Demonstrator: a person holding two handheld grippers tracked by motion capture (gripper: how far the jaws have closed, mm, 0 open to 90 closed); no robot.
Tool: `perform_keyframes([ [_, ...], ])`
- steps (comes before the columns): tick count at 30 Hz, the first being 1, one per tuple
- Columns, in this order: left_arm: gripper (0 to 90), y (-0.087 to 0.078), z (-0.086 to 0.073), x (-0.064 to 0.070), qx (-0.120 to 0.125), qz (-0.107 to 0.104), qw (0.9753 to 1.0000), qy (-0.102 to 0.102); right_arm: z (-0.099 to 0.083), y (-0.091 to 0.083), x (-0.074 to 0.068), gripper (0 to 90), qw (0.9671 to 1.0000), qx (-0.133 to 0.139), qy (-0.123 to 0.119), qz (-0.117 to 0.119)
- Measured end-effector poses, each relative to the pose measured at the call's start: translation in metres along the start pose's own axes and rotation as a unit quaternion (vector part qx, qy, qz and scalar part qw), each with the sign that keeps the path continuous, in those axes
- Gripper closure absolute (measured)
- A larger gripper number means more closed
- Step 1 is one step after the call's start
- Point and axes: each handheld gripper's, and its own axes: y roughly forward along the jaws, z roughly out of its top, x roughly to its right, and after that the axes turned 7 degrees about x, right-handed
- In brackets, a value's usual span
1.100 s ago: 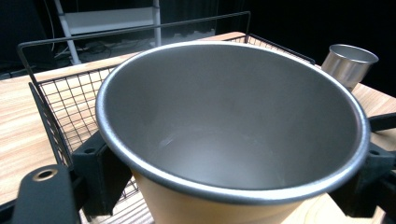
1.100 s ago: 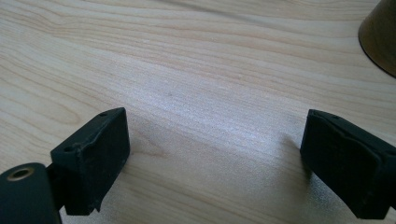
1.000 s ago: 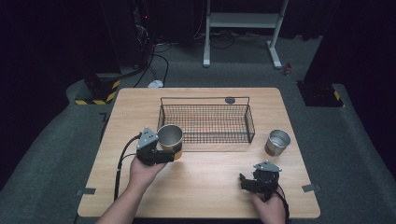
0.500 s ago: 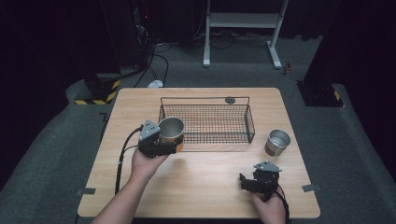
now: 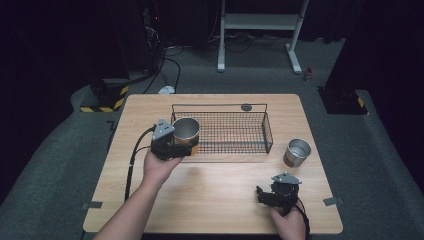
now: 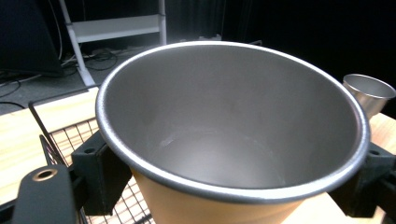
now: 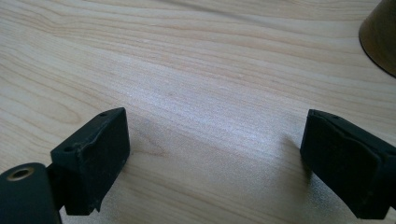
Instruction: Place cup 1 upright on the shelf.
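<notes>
The left claw [image 5: 181, 146] grasps the round steel cup with the orange wall [image 5: 186, 131], carried upright over the near left corner of the black wire basket [image 5: 252, 131]. The step in hand looks like placing it inside (a second steel cup [image 5: 297, 152] waits at right). Next it must clear the rim, then descend. The right claw [image 5: 265, 194] rests released on the wooden bench [image 5: 215, 200].

You're in some kind of lab or test room. Dark walls, grey carpet [image 5: 60, 165], loose cables [image 5: 172, 62], hazard-striped gear [image 5: 102, 97], one lone wooden table [image 5: 220, 200].
</notes>
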Motion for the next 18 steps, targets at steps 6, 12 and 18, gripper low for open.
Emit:
perform_keyframes([
  [6, 15.1, 0.009, 0.006, -0.005, 0.003, 0.001, 0.9999, -0.010, 0.000, 0.000, 0.000, 8.3, 1.0000, 0.000, -0.002, 0.001],
  [12, 15.1, 0.016, 0.012, -0.009, 0.005, 0.007, 0.9999, -0.011, 0.000, 0.000, 0.000, 8.3, 1.0000, 0.000, -0.002, 0.001],
  [18, 15.1, 0.023, 0.016, -0.016, 0.007, 0.014, 0.9997, -0.017, 0.000, 0.000, 0.000, 8.3, 1.0000, 0.000, -0.001, 0.000],
])
